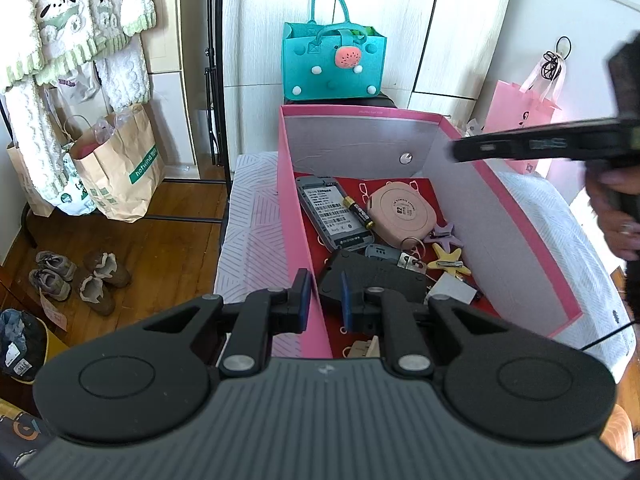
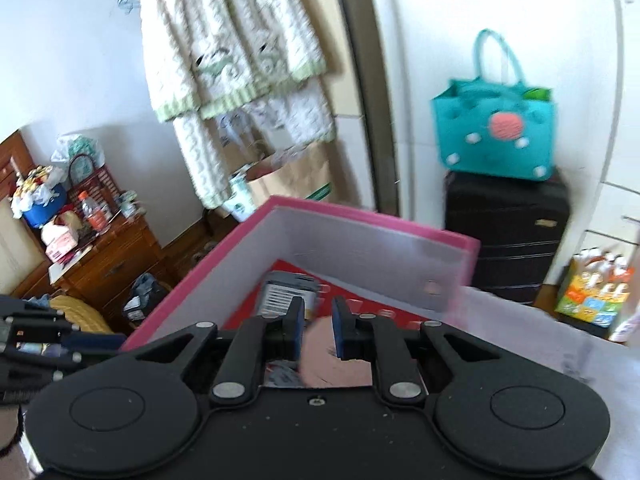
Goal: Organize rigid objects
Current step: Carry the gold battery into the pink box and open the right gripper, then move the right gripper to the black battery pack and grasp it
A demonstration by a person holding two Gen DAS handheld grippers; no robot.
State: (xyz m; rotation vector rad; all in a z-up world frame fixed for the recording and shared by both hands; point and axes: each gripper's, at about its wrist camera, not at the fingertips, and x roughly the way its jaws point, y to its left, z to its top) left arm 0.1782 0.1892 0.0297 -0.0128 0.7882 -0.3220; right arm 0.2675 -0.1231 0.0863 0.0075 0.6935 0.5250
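Observation:
A pink box (image 1: 298, 240) with a red floor stands on the bed. In it lie a grey phone (image 1: 334, 212), a battery (image 1: 358, 212), a round pink case (image 1: 402, 210), star clips (image 1: 446, 258) and a black flat device (image 1: 372, 280). My left gripper (image 1: 324, 300) is open, its fingers astride the box's left wall near the front. My right gripper (image 2: 318, 330) is open and empty above the box (image 2: 360, 236), over the pink case (image 2: 326, 360) and the phone (image 2: 286, 292). It also shows at the right in the left wrist view (image 1: 520, 146).
A teal felt bag (image 1: 334, 64) sits on a black suitcase (image 2: 508, 236) behind the box. Paper bags (image 1: 120, 168) and shoes (image 1: 76, 276) are on the wooden floor at left. A pink gift bag (image 1: 520, 120) hangs at right. A cluttered wooden cabinet (image 2: 92, 256) stands far left.

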